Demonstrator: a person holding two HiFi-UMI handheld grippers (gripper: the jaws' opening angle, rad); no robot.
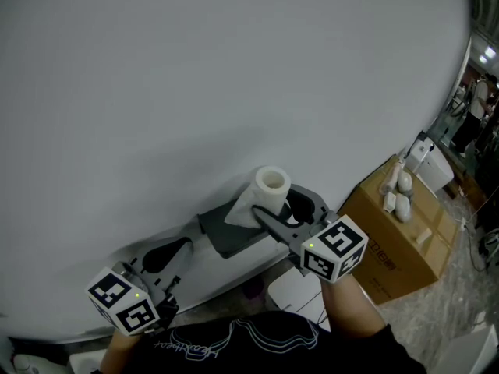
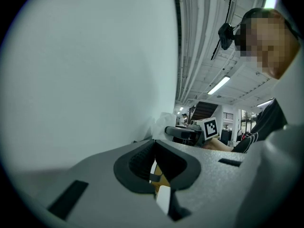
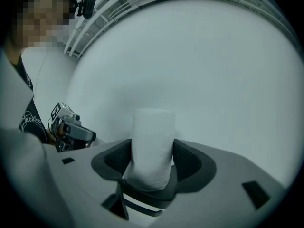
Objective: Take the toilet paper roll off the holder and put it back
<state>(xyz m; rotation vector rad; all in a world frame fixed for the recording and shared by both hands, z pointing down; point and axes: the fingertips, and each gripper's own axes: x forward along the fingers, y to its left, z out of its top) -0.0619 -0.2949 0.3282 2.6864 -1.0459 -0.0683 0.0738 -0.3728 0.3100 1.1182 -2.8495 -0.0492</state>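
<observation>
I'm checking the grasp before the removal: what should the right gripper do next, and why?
Probably lift the toilet paper roll straight up a little. The right gripper has its pads against both sides of the roll, which stands upright by the wall with its core opening upward. The holder is hidden, so move slowly.

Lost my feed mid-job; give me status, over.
Right gripper shut on toilet paper roll, upright. Left gripper shut, empty. Holder not visible; wall close behind roll.
</observation>
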